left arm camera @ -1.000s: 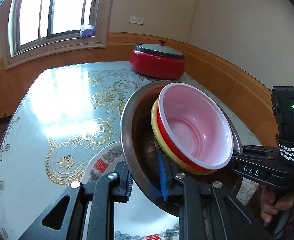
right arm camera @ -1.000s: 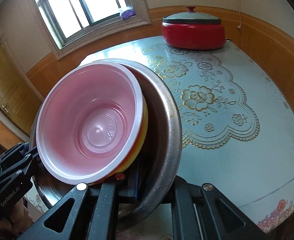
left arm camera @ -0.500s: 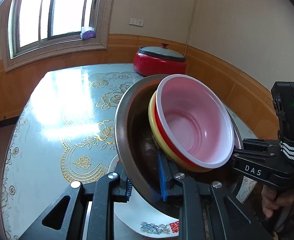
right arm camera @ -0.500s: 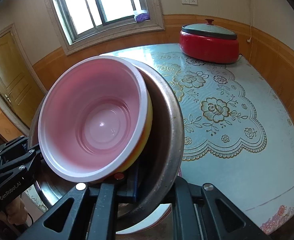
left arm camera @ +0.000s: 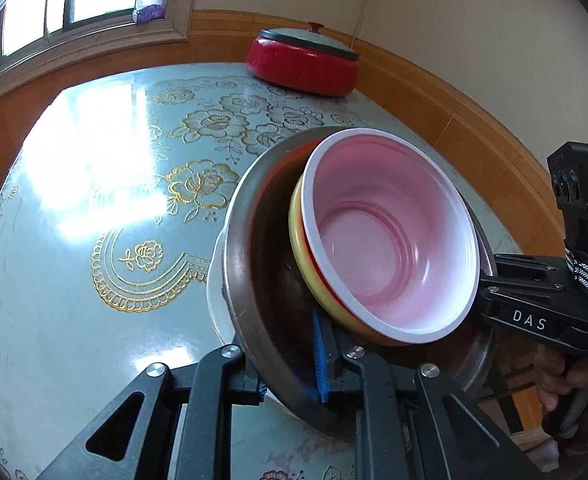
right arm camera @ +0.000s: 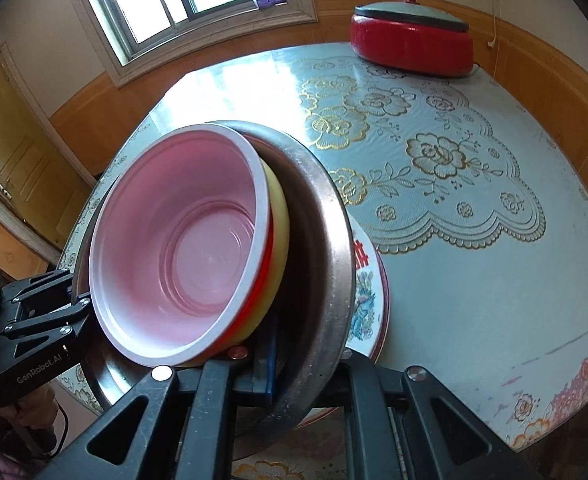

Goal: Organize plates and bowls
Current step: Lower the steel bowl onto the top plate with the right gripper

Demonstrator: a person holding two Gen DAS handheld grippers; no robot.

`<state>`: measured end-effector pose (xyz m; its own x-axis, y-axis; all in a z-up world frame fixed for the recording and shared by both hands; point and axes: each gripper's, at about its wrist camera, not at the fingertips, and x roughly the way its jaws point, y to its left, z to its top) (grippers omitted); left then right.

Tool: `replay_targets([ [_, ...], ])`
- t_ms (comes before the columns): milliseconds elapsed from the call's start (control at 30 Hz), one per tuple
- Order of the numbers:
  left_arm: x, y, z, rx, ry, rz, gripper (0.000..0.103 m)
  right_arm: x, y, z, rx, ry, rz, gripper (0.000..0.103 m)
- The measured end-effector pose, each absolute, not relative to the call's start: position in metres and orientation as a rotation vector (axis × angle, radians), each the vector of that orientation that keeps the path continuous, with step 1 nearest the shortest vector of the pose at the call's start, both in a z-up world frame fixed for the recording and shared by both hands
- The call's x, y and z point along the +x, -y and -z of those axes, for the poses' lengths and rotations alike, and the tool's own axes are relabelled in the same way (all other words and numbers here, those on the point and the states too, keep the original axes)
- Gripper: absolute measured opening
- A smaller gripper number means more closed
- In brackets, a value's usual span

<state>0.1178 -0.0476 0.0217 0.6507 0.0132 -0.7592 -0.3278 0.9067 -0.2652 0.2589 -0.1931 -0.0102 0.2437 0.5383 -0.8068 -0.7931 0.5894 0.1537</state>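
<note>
A large steel bowl holds a yellow bowl, a red bowl and a pink bowl nested on top. My left gripper is shut on the steel bowl's near rim. My right gripper is shut on the opposite rim of the steel bowl, with the pink bowl inside. Both hold the stack tilted above a white patterned plate on the table. Each gripper shows in the other's view.
A red cooker with a grey lid stands at the table's far edge near the wall; it also shows in the right wrist view. The glass-topped table has a gold floral cloth. A window and wood panelling lie behind.
Both grippers lifted the steel bowl with the nested bowls off the table and carried it over the white patterned plate, which now shows beneath it.
</note>
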Motion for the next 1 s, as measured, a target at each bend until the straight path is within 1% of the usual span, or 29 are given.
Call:
replay_targets([
  [100, 0.124, 0.046, -0.008, -0.414, -0.874, -0.190, 0.017, 0.266, 0.192, 0.026, -0.291, -1.005, -0.914, 0.009],
  [233, 0.132, 0.041, 0.000, -0.415, -0.896, -0.177, 0.018, 0.267, 0.188, 0.034, -0.286, -1.015, -0.884, 0.009],
  [267, 0.134, 0.038, 0.002, -0.429, -0.896, -0.172, 0.018, 0.269, 0.188, 0.037, -0.286, -1.020, -0.881, 0.011],
  [367, 0.141, 0.037, 0.002, -0.414, -0.891, -0.184, 0.017, 0.273, 0.190, 0.039, -0.262, -1.034, -0.889, 0.009],
  [600, 0.138, 0.034, 0.003, -0.451, -0.889, -0.194, 0.016, 0.279, 0.190, 0.038, -0.272, -1.045, -0.946, 0.010],
  [800, 0.138, 0.038, 0.002, -0.483, -0.909, -0.234, 0.016, 0.283, 0.201, 0.034, -0.242, -1.068, -1.003, 0.015],
  [933, 0.142, 0.039, 0.003, -0.486, -0.918, -0.287, 0.016, 0.286, 0.205, 0.030, -0.242, -1.060, -1.035, 0.021],
  [1000, 0.143, 0.042, 0.002, -0.471, -0.915, -0.316, 0.016, 0.289, 0.208, 0.028, -0.245, -1.054, -1.047, 0.021],
])
